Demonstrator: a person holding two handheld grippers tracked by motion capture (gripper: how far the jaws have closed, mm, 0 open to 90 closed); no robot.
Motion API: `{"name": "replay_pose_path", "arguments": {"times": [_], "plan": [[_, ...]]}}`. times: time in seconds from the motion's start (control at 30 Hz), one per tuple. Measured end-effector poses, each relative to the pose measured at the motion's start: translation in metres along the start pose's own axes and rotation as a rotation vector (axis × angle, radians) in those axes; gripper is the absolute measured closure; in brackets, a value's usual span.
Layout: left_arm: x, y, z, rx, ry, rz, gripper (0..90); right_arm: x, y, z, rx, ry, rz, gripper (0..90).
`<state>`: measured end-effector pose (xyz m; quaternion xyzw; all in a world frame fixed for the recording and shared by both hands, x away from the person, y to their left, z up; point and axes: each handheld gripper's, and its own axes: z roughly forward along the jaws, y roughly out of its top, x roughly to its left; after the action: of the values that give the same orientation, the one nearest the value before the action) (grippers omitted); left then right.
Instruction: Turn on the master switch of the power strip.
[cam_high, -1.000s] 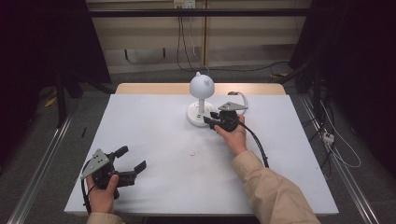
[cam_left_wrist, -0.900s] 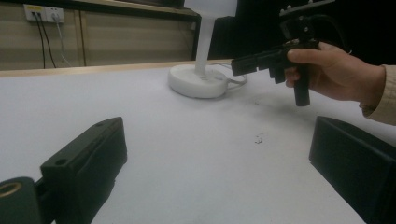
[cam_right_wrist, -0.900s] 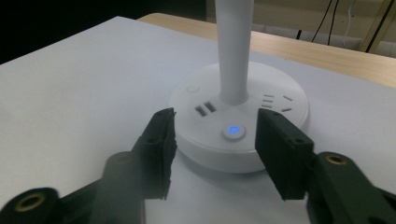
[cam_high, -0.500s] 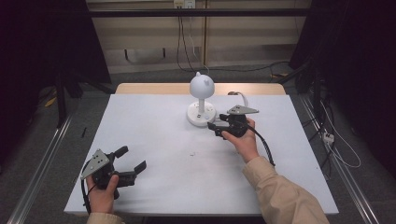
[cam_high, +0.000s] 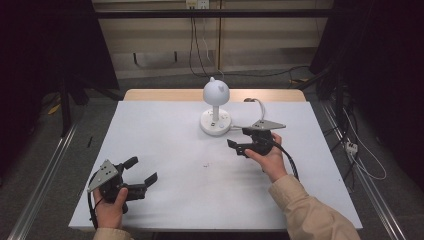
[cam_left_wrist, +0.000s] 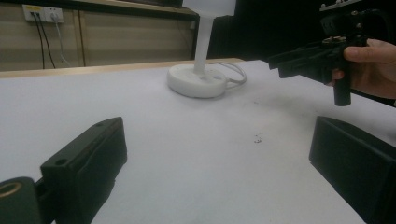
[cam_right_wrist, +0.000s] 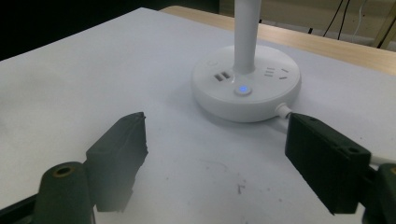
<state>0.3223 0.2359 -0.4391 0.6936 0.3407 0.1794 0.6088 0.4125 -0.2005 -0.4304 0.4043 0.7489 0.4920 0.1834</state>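
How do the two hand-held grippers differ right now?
The right gripper is held above the table close to the white lamp; the left gripper sits at the near edge, far from it. The right one's fingers have just been opening. Both now stand open with nothing between them, each held in one hand.

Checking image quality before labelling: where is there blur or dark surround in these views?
High view: table evenly lit, surroundings nearly black. Left gripper view: near jaws soft. Right gripper view: lamp base sharp, its blue light glowing, the near jaw blurred.
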Motion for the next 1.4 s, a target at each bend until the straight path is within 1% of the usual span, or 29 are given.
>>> {"name": "replay_pose_path", "arguments": {"times": [0.1, 0.17, 0.37, 0.43, 0.53, 0.63, 0.77, 1.0, 1.07, 1.13, 1.2, 1.33, 1.4], "plan": [[0.0, 0.0, 0.0, -0.001, 0.0, -0.001, 3.8, 0.0, -0.002, -0.005, 0.008, -0.005, -0.012, 18.4], [0.0, 0.0, 0.0, 0.0, -0.001, 0.001, 3.8, 0.001, -0.003, -0.009, 0.002, -0.007, -0.019, 18.2], [0.0, 0.0, 0.0, 0.0, 0.002, 0.001, 3.8, 0.002, -0.011, -0.019, -0.007, -0.003, -0.007, 15.7], [0.0, 0.0, 0.0, 0.002, 0.003, 0.003, 3.8, 0.003, -0.013, -0.023, -0.006, -0.006, -0.017, 15.3], [0.0, 0.001, 0.001, 0.004, -0.002, 0.007, 3.8, 0.002, -0.016, -0.026, 0.004, -0.003, -0.021, 13.7], [-0.001, 0.001, 0.001, 0.004, -0.004, 0.007, 3.8, 0.001, -0.019, -0.03, 0.001, -0.004, -0.021, 12.6], [0.0, 0.001, 0.001, 0.001, -0.003, 0.006, 3.8, 0.001, -0.022, -0.036, -0.007, -0.005, -0.018, 11.9], [0.0, 0.001, 0.0, -0.003, 0.0, 0.001, 3.8, 0.002, -0.028, -0.043, 0.005, -0.001, -0.024, 11.0], [0.0, 0.001, 0.0, -0.002, -0.001, 0.002, 3.8, 0.003, -0.03, -0.045, 0.012, -0.004, -0.043, 10.5], [0.0, 0.001, 0.001, 0.0, -0.002, 0.004, 3.8, 0.004, -0.032, -0.047, 0.017, 0.002, -0.046, 10.5], [0.0, 0.001, 0.0, 0.0, -0.001, 0.004, 3.8, 0.004, -0.034, -0.049, 0.02, 0.008, -0.044, 10.5], [0.0, 0.001, 0.0, 0.001, -0.002, 0.005, 3.8, 0.003, -0.038, -0.055, 0.016, 0.003, -0.037, 10.3], [0.0, 0.001, 0.001, 0.002, -0.002, 0.007, 3.8, 0.003, -0.039, -0.058, 0.02, 0.0, -0.047, 10.2]]}}
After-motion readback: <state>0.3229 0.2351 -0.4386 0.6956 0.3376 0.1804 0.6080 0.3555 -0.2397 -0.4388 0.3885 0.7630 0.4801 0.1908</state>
